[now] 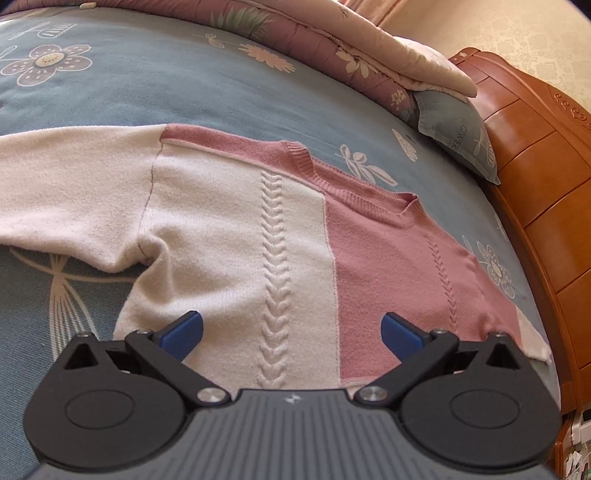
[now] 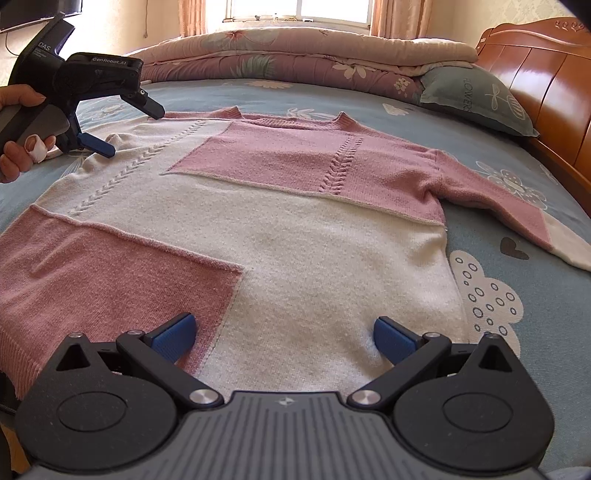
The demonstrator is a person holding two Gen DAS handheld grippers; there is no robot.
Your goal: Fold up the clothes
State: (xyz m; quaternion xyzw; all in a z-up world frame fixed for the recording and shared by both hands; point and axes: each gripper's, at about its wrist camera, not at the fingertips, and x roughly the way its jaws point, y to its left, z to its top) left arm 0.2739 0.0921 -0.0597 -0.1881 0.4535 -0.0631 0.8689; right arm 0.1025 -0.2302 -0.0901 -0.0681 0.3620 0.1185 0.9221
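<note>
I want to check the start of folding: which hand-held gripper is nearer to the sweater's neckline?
Left. The left hand-held gripper hovers by the shoulder, beside the neckline. The right hand-held gripper is over the sweater's lower body.

A home bedroom: a bed (image 2: 517, 177) with a blue floral sheet, its carved wooden headboard (image 2: 546, 70), a pillow (image 2: 476, 99) beside the headboard, a folded quilt (image 2: 295, 55) and a curtained window (image 2: 299, 9) beyond.

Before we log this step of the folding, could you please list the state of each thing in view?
Sweater: unfolded, spread flat on the bed, both sleeves out.
Left gripper: open, over the sweater's shoulder, holding nothing.
Right gripper: open, over the hem, holding nothing.
Quilt: folded, at the far side of the bed.
Pillow: lying against the quilt, beside the headboard.
</note>
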